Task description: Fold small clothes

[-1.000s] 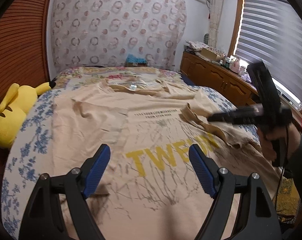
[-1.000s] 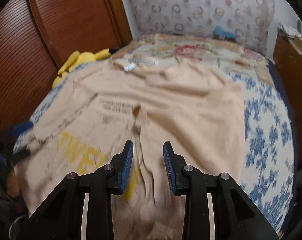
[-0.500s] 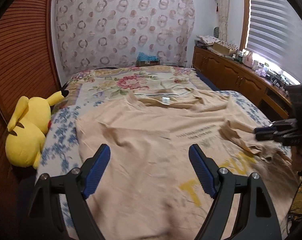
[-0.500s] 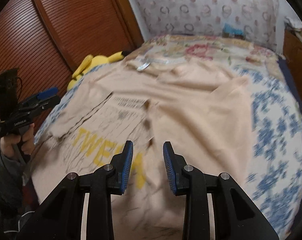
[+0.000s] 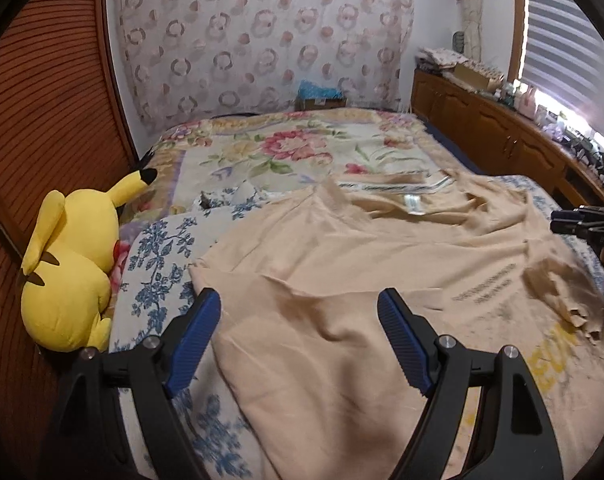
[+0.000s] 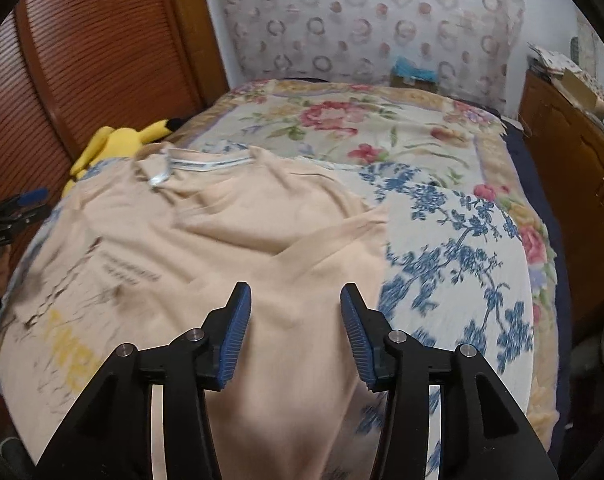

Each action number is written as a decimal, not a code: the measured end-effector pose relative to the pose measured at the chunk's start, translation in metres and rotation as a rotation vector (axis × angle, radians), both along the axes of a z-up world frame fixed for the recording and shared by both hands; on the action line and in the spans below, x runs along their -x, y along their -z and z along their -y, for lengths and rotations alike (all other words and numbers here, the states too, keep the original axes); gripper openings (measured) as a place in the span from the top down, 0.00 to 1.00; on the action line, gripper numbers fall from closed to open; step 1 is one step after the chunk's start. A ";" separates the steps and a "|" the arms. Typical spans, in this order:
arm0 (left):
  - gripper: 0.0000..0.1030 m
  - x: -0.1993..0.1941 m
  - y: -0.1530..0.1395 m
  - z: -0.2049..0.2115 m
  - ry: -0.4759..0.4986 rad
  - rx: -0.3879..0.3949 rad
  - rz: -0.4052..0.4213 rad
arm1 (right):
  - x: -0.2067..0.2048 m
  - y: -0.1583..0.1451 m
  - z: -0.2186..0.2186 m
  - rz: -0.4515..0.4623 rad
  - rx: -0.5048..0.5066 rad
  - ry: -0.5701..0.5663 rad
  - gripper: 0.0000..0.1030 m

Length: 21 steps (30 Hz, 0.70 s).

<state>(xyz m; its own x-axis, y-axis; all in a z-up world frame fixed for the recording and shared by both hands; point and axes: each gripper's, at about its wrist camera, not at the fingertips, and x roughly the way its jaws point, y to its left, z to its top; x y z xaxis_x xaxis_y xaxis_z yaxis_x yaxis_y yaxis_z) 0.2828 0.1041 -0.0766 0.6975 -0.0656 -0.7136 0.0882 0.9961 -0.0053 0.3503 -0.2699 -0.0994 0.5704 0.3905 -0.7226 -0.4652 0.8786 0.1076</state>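
Under both my tongs lies the beige T-shirt (image 5: 341, 280), spread on the bed (image 6: 461, 240) with blue flowers. Past it is a rosy blanket (image 5: 294, 148), then a spotted curtain (image 5: 262, 40). A yellow plush toy (image 5: 70, 264) sits left of my left tongs (image 5: 300, 340), which tilt down, wide apart, empty. My right tongs (image 6: 296, 332) tilt down too; they have just been opening, holding nothing.

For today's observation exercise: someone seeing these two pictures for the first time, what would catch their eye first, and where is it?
A beige T-shirt with yellow lettering lies spread across the bed, filling the foreground of both views. A bright yellow plush toy lies at the bed's left edge against the wooden slatted wall. Beyond the shirt, a floral bedspread covers the far end.
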 end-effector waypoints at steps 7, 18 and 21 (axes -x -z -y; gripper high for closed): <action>0.21 -0.026 0.021 -0.018 -0.014 -0.040 -0.058 | -0.031 0.015 0.003 -0.019 0.042 0.033 0.52; 0.21 -0.046 0.034 -0.052 -0.047 -0.018 -0.105 | -0.046 0.018 0.004 0.012 0.082 0.070 0.46; 0.21 -0.049 0.037 -0.057 -0.047 -0.001 -0.115 | -0.045 0.020 0.001 0.030 0.096 0.065 0.43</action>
